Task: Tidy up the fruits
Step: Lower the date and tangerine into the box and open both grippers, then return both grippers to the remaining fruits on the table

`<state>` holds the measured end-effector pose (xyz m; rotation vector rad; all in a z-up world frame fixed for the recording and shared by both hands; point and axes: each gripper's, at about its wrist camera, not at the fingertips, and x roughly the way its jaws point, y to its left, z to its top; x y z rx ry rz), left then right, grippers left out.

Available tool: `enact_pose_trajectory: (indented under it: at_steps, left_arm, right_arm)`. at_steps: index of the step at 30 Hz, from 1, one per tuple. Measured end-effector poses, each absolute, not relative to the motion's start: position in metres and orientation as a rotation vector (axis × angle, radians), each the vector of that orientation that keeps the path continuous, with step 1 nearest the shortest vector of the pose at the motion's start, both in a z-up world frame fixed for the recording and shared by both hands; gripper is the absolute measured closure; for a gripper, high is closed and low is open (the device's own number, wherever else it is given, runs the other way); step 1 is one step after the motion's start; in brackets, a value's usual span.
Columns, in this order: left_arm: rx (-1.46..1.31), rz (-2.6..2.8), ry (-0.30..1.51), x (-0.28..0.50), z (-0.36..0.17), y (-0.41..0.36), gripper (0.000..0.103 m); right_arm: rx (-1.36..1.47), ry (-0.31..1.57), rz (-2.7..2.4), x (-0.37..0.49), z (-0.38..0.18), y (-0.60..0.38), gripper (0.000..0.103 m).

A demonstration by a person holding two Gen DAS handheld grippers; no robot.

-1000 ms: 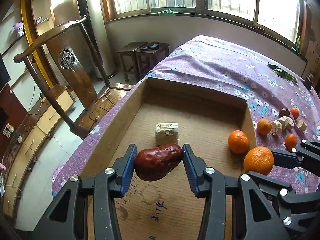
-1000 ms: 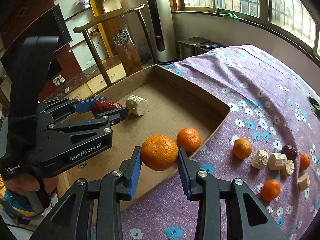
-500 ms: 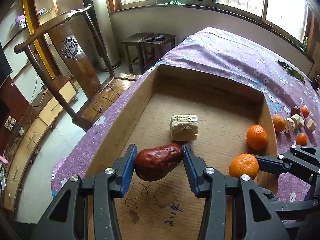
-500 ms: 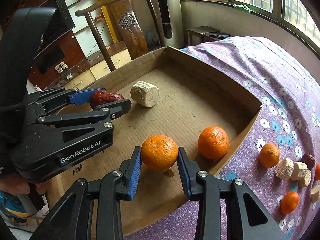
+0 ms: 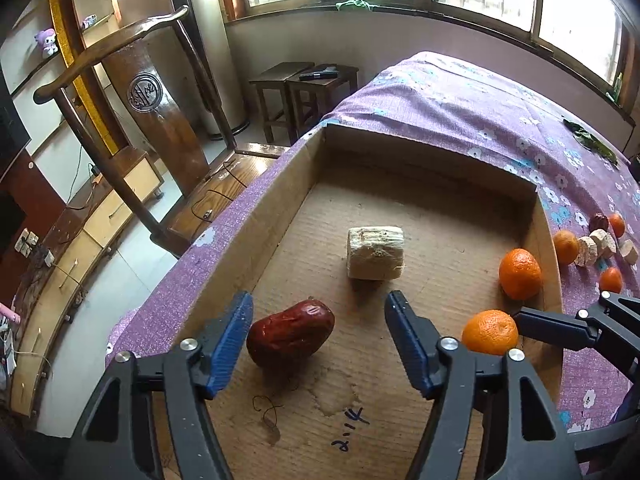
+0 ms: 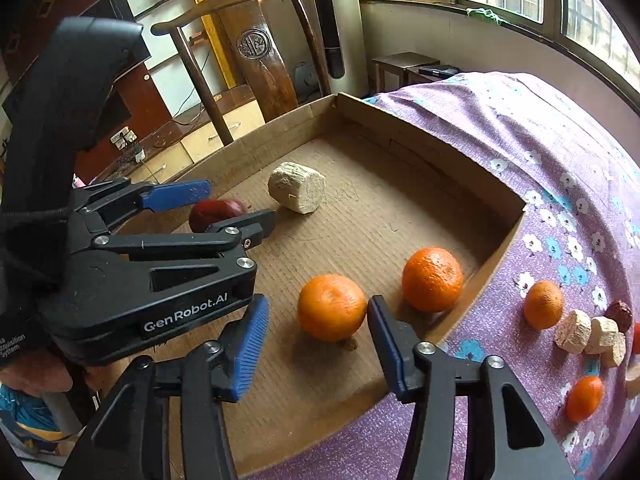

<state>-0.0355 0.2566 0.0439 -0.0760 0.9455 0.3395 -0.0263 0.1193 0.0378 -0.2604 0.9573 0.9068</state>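
Both jaws were opening: left gripper [image 5: 320, 338] wide around red date [image 5: 290, 332], right gripper [image 6: 316, 346] loose around mandarin [image 6: 331, 306], both resting in cardboard box [image 5: 256, 216].

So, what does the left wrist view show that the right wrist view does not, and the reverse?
Only the left wrist view: the handwritten mark on the box floor and green leaves far off on the cloth.

Only the right wrist view: the whole body of the left gripper, with its GenRobot.AI label.

Both: the cardboard box, with the red date, the pale chunk and two oranges inside, one nearer than the other. Both jaws are opening, and neither grips its fruit.
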Motion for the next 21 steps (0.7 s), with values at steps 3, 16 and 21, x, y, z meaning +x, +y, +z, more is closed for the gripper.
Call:
enact_pose_trajectory:
  at_steps: [3,16,21]
  left_arm:
    - [-0.084,0.335,0.936,-0.037,0.048,0.255,0.028]
    - [-0.035,0.284,0.795,-0.049,0.085,0.202,0.016]
    - [-0.023,0.216,0.789,-0.048,0.088,0.169,0.016]
  right_arm:
    - [-0.236,0.949,0.898,-0.029,0.043,0.108,0.046]
    - [-0.162,0.875,0.782,-0.039,0.072,0.035,0.037]
    - [-0.137,0.863,0.715,-0.042,0.076,0.002,0.032]
